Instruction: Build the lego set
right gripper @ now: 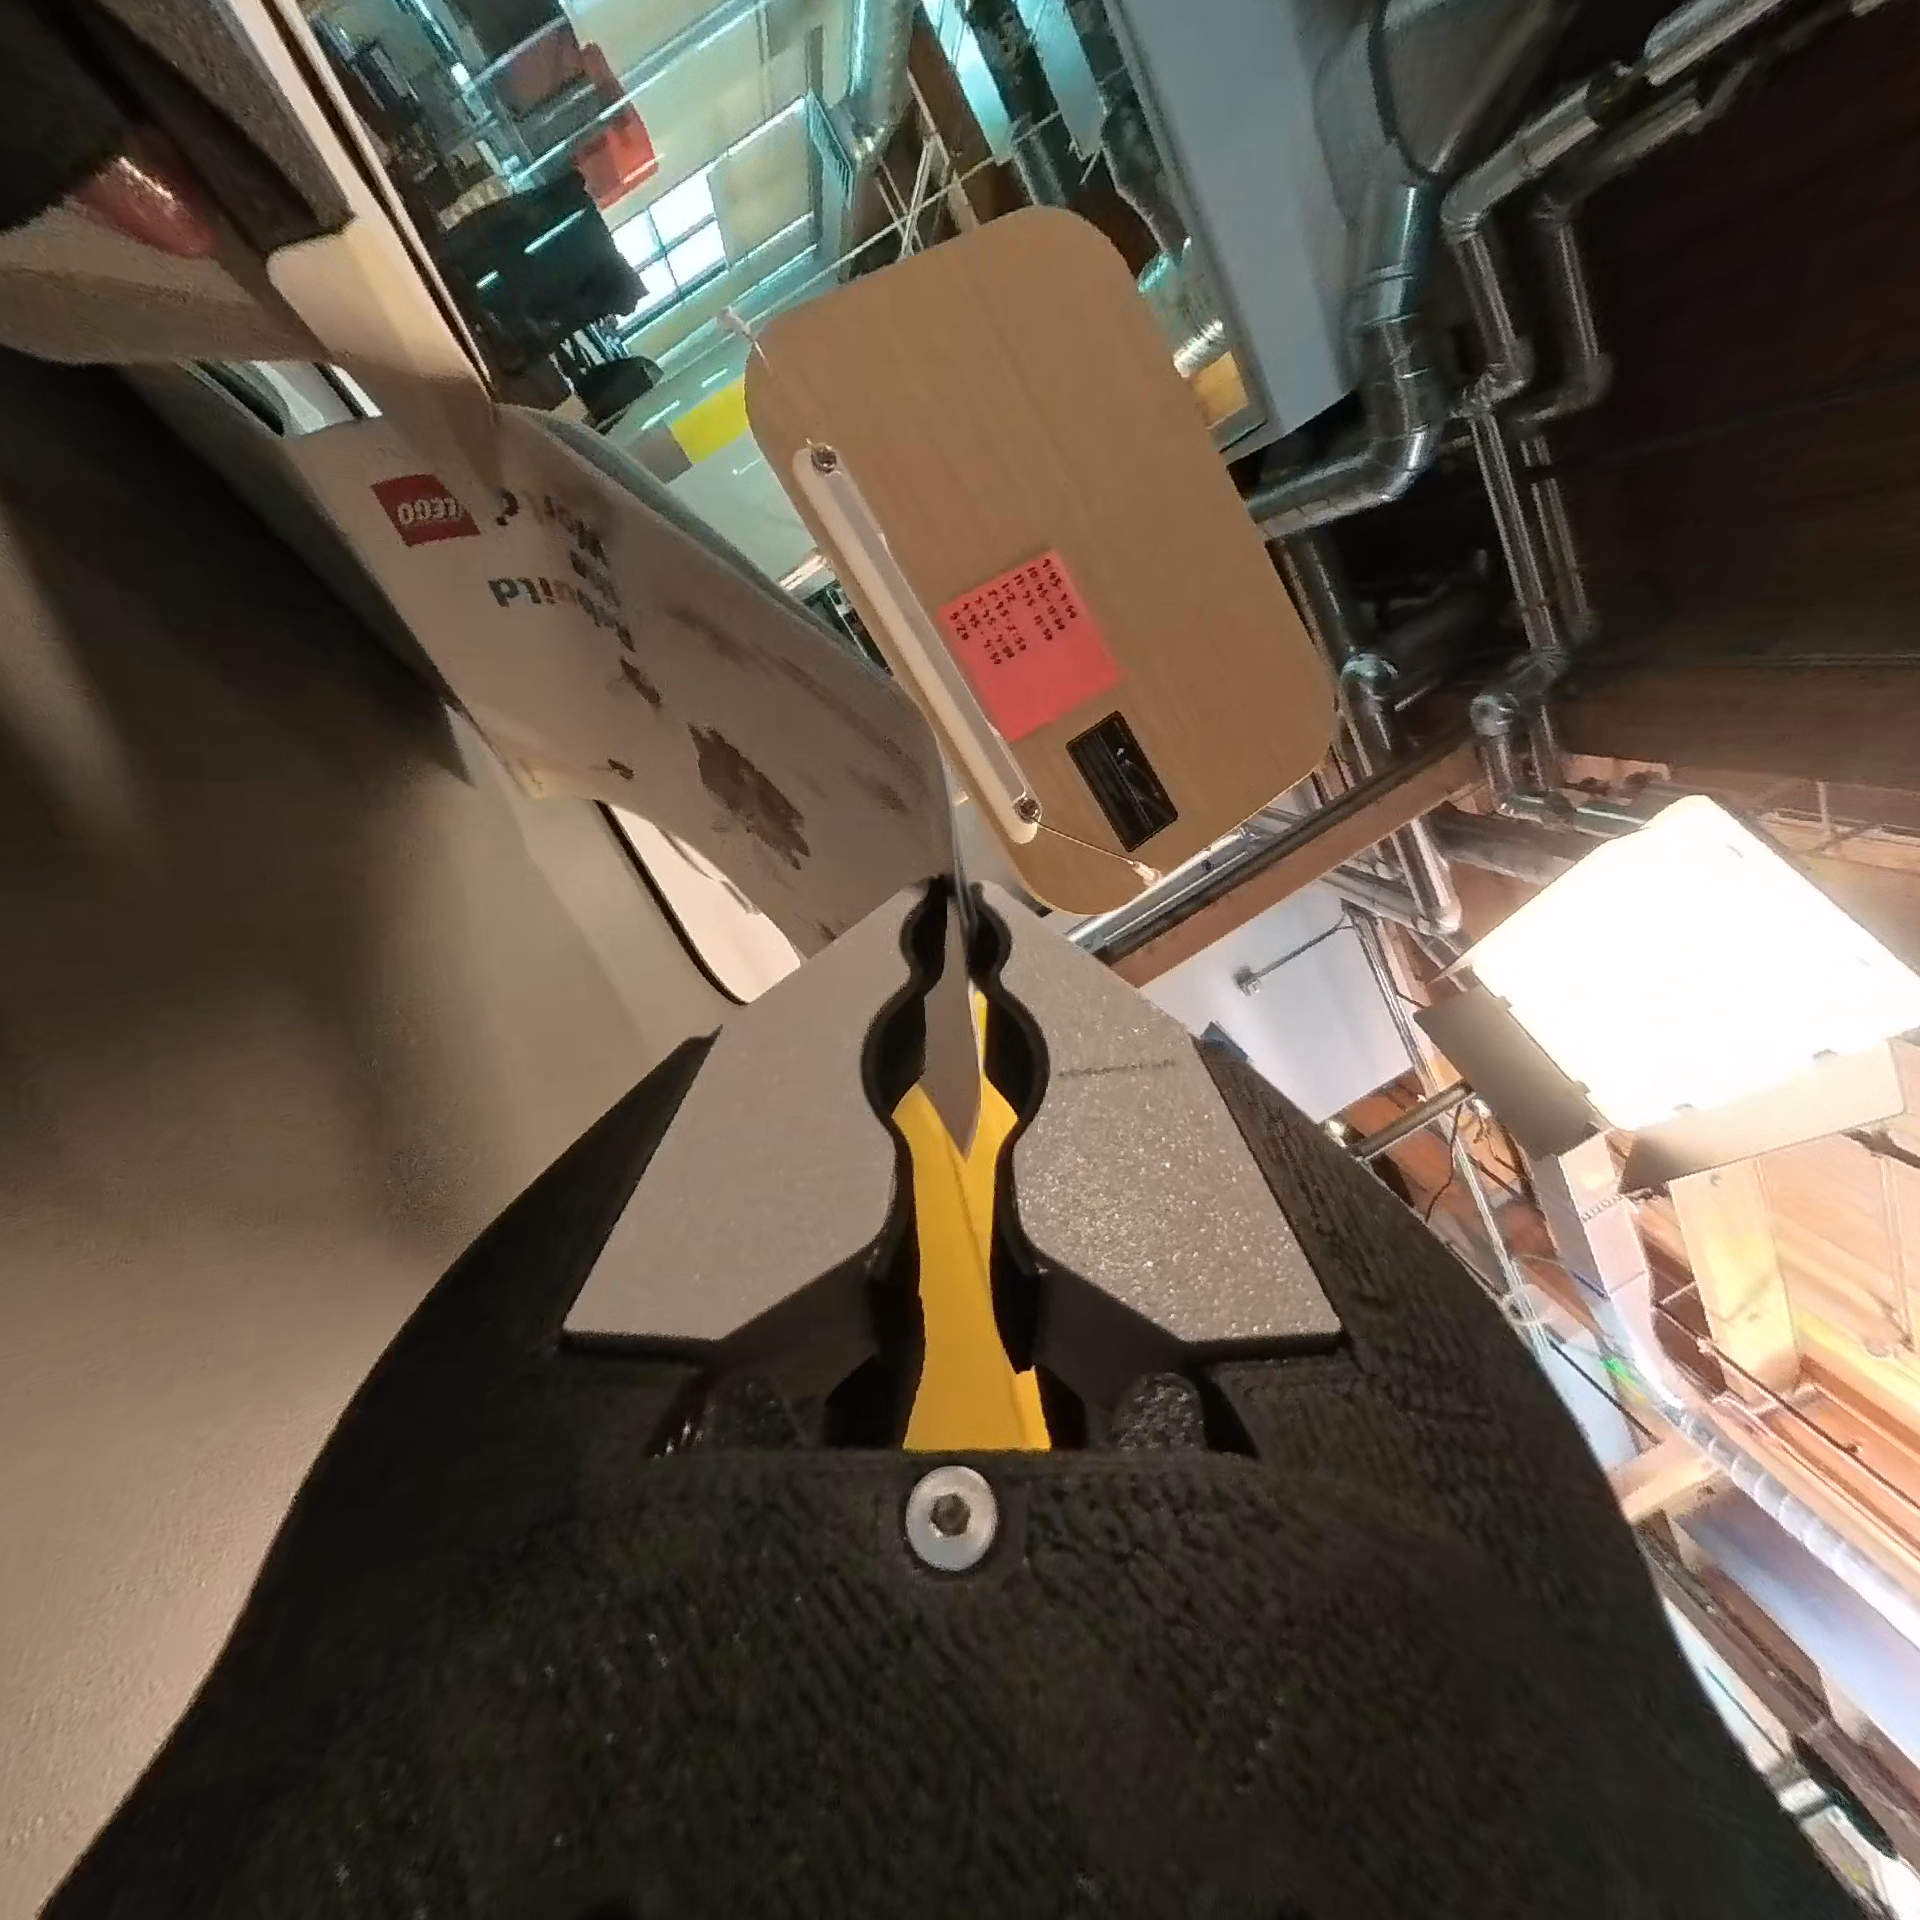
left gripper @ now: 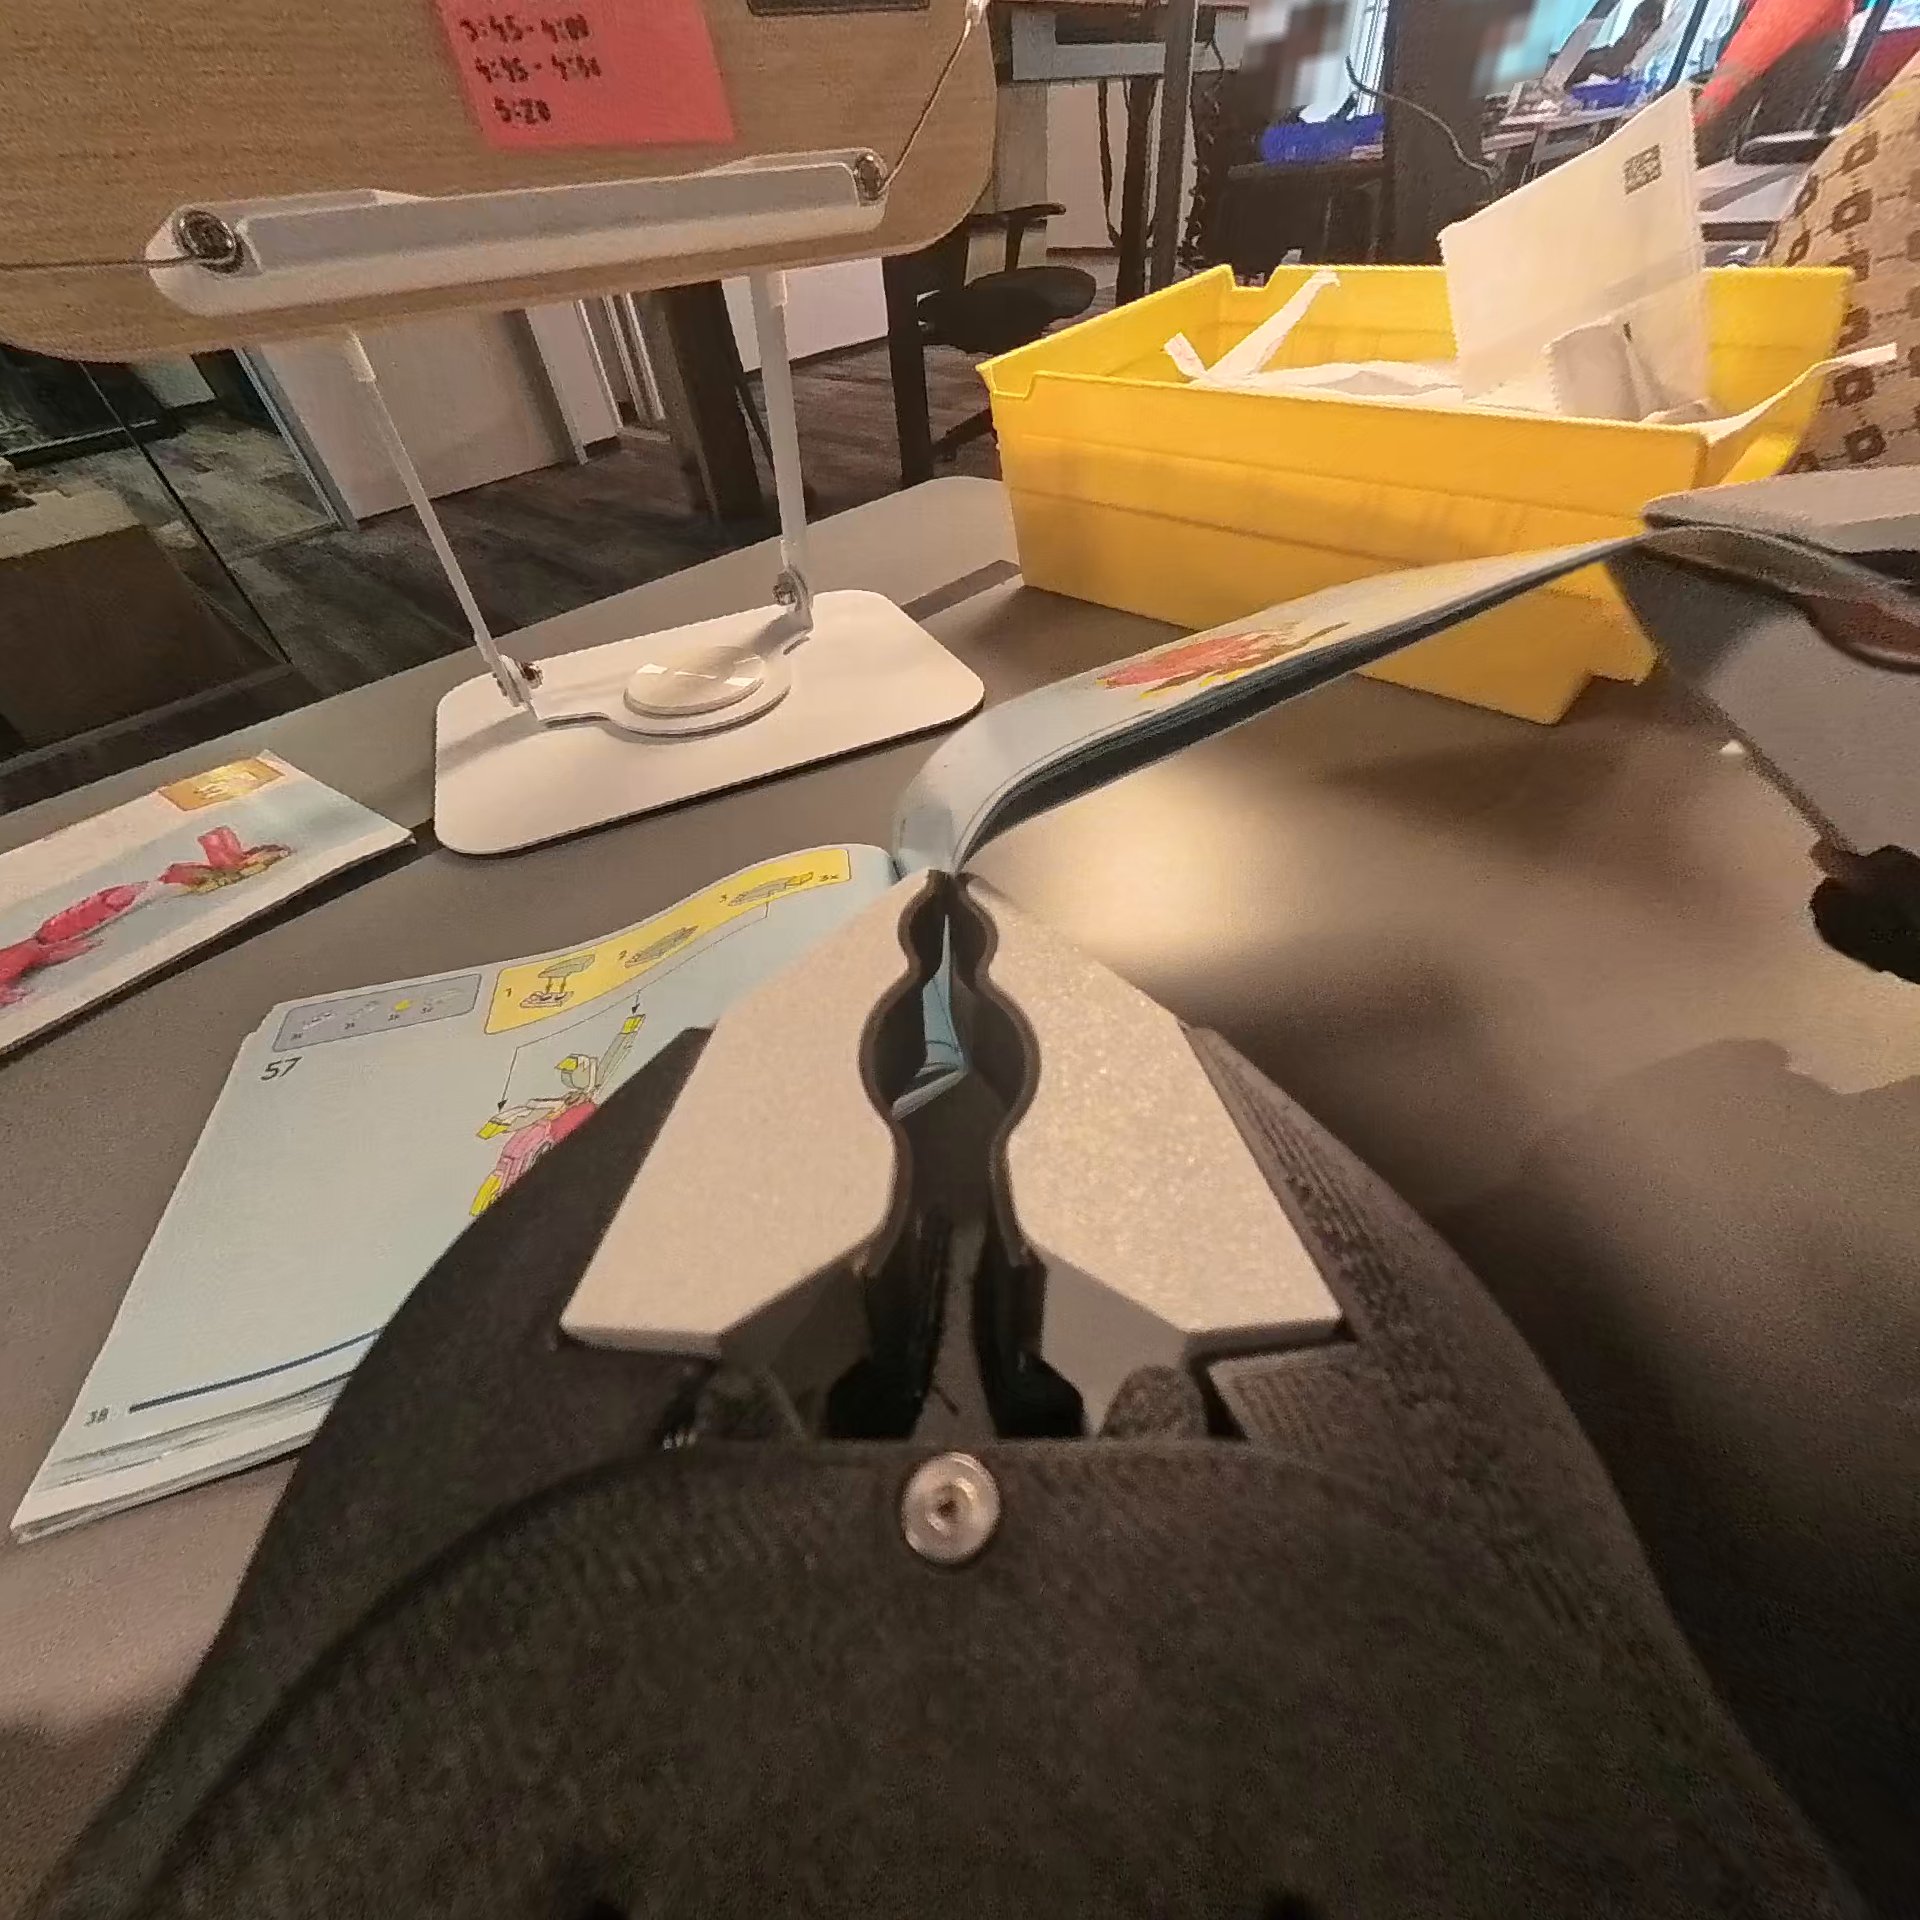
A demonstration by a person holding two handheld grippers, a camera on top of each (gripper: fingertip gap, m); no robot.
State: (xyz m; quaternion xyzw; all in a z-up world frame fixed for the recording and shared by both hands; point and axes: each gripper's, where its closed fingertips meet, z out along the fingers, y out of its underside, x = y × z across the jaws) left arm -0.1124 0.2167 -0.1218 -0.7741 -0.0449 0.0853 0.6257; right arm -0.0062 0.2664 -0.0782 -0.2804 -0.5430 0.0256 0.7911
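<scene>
Far left on the table [left gripper: 727,935] lay a second booklet [left gripper: 187,862], cut off by the frame edge, so no telling how big it was. Next over, the open booklet [left gripper: 343,1174] rested flat on its left half, near the white stand base [left gripper: 707,717].

The left hand-held gripper [left gripper: 948,883] was clenched right at the spine, and a light blue strip of paper ran down between its fingers [left gripper: 790,1091]. How much paper sat in that pinch I couldn't tell, since the fingers covered the near part of the fold.

To the right, a thick stack of pages [left gripper: 1299,665] rose off the table in a curve up to the right hand-held gripper [left gripper: 1662,530], which only showed as a blurry dark shape at the frame edge. From its own camera, the right hand-held gripper [right gripper: 958,896] was closed on the edge of that sheaf, a pale sliver wedged between the fingers [right gripper: 1122,1101].

My worry: both ends were pinched, so any pull apart could tear paper at the spine or crease the lifted pages. The thin grip on the right could also slip and let the stack flop down. The yellow bin [left gripper: 1351,488] sat just behind the lifted pages, close enough to snag.

The right camera pointed mostly at the ceiling, so the table was barely visible there.
</scene>
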